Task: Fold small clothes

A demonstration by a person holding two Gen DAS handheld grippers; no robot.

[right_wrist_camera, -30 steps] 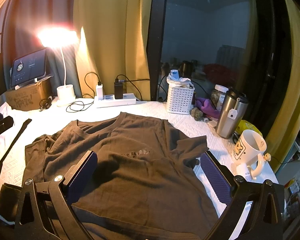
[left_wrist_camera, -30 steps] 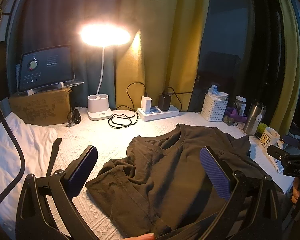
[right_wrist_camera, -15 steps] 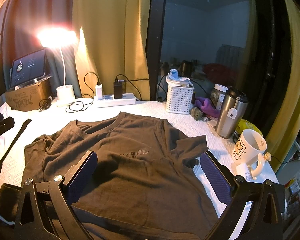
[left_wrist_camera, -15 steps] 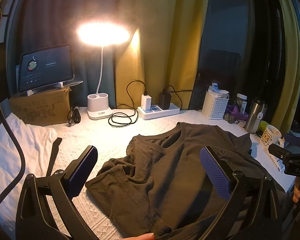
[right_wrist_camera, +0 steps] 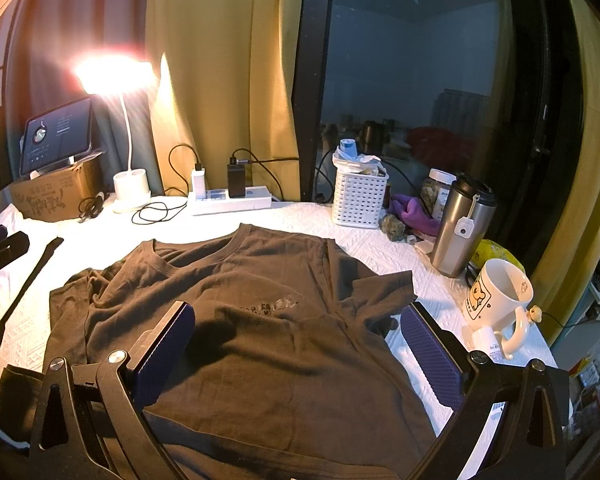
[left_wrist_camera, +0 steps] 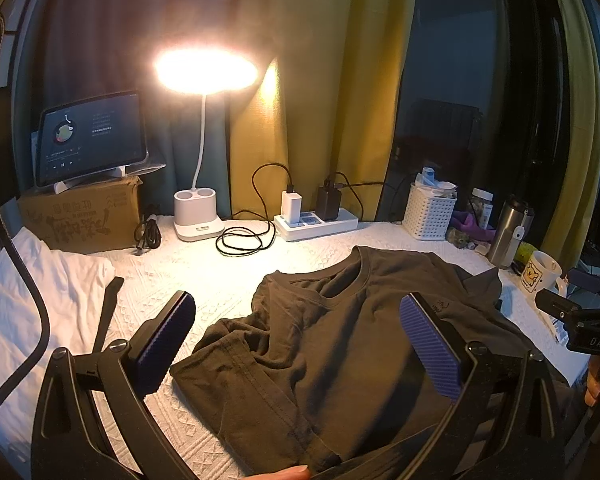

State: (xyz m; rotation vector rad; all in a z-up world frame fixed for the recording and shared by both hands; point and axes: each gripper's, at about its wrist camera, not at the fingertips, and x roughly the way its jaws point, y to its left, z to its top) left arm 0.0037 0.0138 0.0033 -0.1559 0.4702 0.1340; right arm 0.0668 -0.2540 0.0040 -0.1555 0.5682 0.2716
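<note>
- Dark brown cotton T-shirt [right_wrist_camera: 236,320] lay spread across the frame's centre on the white quilted cover [right_wrist_camera: 380,248].
- Only the right wrist view showed its faint chest print and flat right sleeve; the left view showed the bunched sleeve [left_wrist_camera: 236,344] at lower centre.
- Left gripper [left_wrist_camera: 296,344] and right gripper [right_wrist_camera: 296,344] both gaped wide, holding nothing.

The left black two-finger gripper [left_wrist_camera: 296,344] has ribbed blue-purple pads [left_wrist_camera: 166,342] on angular matte frames with triangular cut-outs and silver screws — a thick black cable [left_wrist_camera: 16,248] curves beside it. The right black two-finger gripper [right_wrist_camera: 298,354] is built alike — same pads, same screw heads.
</note>
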